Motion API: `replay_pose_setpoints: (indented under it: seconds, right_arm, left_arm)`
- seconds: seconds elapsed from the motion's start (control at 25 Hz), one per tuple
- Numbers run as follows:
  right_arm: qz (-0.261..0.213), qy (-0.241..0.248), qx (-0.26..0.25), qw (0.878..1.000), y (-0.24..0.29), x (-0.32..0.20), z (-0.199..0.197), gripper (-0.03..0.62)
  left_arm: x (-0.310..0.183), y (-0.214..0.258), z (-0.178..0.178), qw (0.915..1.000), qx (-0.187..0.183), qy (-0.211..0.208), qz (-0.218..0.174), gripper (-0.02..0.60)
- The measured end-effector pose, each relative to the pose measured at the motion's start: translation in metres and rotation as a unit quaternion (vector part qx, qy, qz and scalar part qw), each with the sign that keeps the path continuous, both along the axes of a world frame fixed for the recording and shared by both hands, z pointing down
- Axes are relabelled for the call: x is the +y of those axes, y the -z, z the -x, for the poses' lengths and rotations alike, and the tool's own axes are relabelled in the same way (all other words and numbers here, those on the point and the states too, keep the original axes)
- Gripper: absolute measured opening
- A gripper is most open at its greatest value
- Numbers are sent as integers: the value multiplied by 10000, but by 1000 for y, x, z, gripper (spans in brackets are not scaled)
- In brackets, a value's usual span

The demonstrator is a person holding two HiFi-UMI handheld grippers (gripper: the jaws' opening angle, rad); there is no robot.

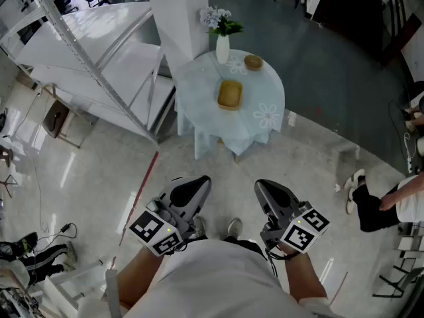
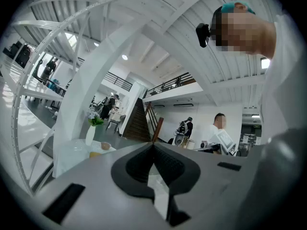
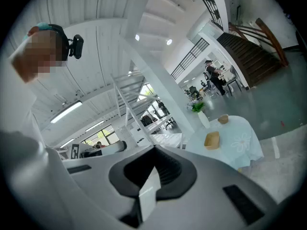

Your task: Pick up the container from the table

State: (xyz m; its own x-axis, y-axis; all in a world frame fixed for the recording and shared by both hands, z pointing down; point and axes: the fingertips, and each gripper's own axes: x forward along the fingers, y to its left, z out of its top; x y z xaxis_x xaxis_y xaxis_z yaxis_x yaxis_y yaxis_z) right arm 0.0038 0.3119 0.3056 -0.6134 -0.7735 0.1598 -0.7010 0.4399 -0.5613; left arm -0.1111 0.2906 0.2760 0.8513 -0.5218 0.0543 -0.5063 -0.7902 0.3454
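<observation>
The container [image 1: 229, 95] is a shallow yellow tray that lies in the middle of a round table [image 1: 199, 98] with a pale flowered cloth, some way ahead of me. In the right gripper view the container [image 3: 211, 139] shows at the right; in the left gripper view only a yellow edge [image 2: 95, 154] of it peeks over the jaws. My left gripper [image 1: 202, 179] and right gripper [image 1: 260, 184] hang side by side near my body, far short of the table. Both are shut with nothing between the jaws.
On the table also stand a white vase with flowers [image 1: 222, 45] and a small brown bowl [image 1: 252, 62]. A white pillar [image 1: 179, 18] and a white metal staircase [image 1: 99, 52] rise left of the table. A person's legs [image 1: 371, 204] reach in at the right.
</observation>
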Motion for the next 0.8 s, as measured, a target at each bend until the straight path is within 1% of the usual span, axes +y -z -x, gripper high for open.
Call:
replay_pose_setpoints:
  seconds: [0.48, 0.8]
  right_arm:
    - [14, 115, -23, 9999, -2, -3, -11, 21]
    - [51, 185, -78, 9998, -7, -2, -35, 22]
  left_arm:
    - [0, -4, -12, 9999, -63, 74, 44, 20]
    - [3, -8, -35, 9998, -150, 147, 62, 20]
